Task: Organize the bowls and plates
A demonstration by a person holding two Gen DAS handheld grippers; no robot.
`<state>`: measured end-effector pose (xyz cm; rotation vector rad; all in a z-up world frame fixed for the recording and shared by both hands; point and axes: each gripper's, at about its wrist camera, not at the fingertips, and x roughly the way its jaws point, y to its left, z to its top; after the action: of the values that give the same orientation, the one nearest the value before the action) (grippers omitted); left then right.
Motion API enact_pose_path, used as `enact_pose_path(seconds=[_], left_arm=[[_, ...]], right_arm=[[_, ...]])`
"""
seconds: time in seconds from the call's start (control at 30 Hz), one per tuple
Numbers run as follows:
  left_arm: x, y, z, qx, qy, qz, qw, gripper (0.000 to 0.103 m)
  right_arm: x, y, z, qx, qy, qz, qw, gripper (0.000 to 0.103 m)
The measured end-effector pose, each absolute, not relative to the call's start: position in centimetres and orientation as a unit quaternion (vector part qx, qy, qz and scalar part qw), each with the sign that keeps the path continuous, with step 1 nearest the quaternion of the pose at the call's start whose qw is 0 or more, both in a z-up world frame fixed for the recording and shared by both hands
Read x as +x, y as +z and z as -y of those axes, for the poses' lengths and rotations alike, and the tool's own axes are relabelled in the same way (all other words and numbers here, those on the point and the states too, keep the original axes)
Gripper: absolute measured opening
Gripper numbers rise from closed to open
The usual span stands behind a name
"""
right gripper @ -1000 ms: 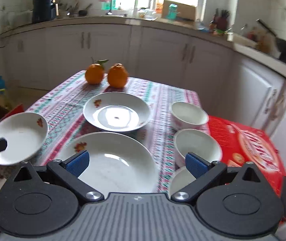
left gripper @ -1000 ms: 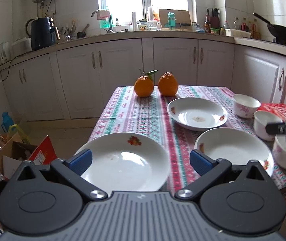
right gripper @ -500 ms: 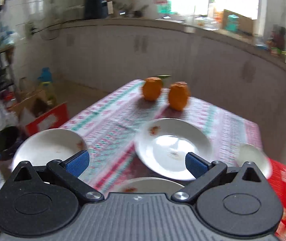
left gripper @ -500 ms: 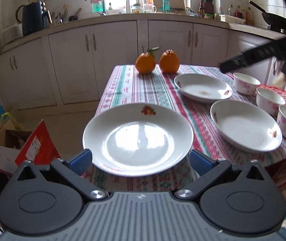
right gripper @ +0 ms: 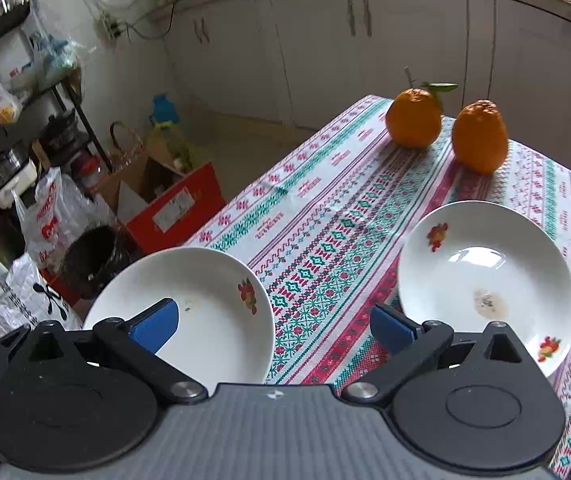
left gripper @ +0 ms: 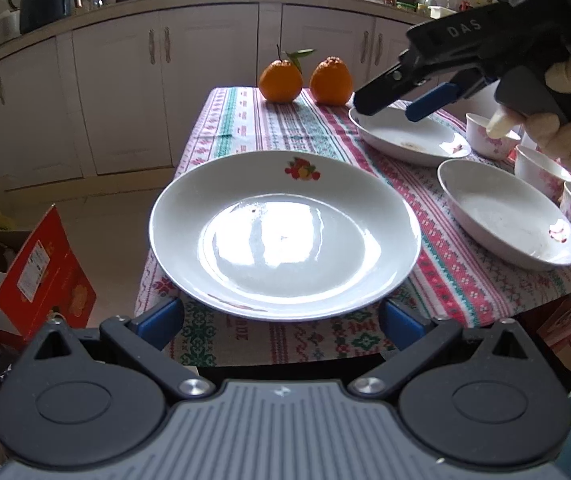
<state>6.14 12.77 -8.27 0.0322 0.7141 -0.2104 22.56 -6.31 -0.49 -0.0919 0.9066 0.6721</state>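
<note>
The near plate (left gripper: 285, 232) is the one being handled now. It hangs out past the near left corner of the table (left gripper: 245, 128), so its near rim is easy to reach from below.

The table is the biggest thing here. It has a striped cloth, and all the dishes sit on its right half. That leaves the left strip bare, maybe as room for a stack.

The left gripper (left gripper: 281, 318) comes next. Its two fingers are spread wide, one by each side of the near rim and just under it. I cannot tell if the plate rests on them or only on the table. I think the wide spread is there so the plate can be caught by its edge.

The right gripper (left gripper: 385, 110) is wide apart too, with nothing in it. A hand (left gripper: 557, 136) holds it in the air above the far plate (left gripper: 405, 140), not touching it. It may be waiting there to pick that one up or to help.

The right plate (left gripper: 505, 220) lies flat near the right edge, just beside the bowls (left gripper: 541, 172). The three bowls stand in a row along the far right side, upright and close together, so I think they will nest well.

Two oranges (left gripper: 305, 80) sit side by side at the far end, well apart from the dishes. None of the dishes are stacked yet, so the job looks like it is only starting.
</note>
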Motion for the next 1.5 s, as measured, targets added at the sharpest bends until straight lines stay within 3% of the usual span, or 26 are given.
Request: enact_pose_path(seconds=[0.77, 1.0, 1.27, 1.5], left_arm=[[6.9, -8.8, -12.4, 0.038, -0.121, -0.348, 0.929, 0.102], [7.3, -9.0, -12.6, 0.038, -0.127, -0.345, 0.929, 0.102], [7.5, -9.0, -12.8, 0.040, -0.134, -0.346, 0.928, 0.102], [7.5, -9.1, -12.8, 0.040, -0.133, -0.346, 0.928, 0.102]], right_arm=[[26.7, -5.2, 0.7, -0.082, 0.393, -0.503, 0.765, 0.103], [28.1, -5.8, 0.2, -0.091, 0.410, -0.515, 0.747, 0.090], [29.6, -5.9, -0.8, -0.100, 0.445, -0.529, 0.716, 0.090], [30.4, -5.6, -1.1, -0.097, 0.475, -0.542, 0.686, 0.073]])
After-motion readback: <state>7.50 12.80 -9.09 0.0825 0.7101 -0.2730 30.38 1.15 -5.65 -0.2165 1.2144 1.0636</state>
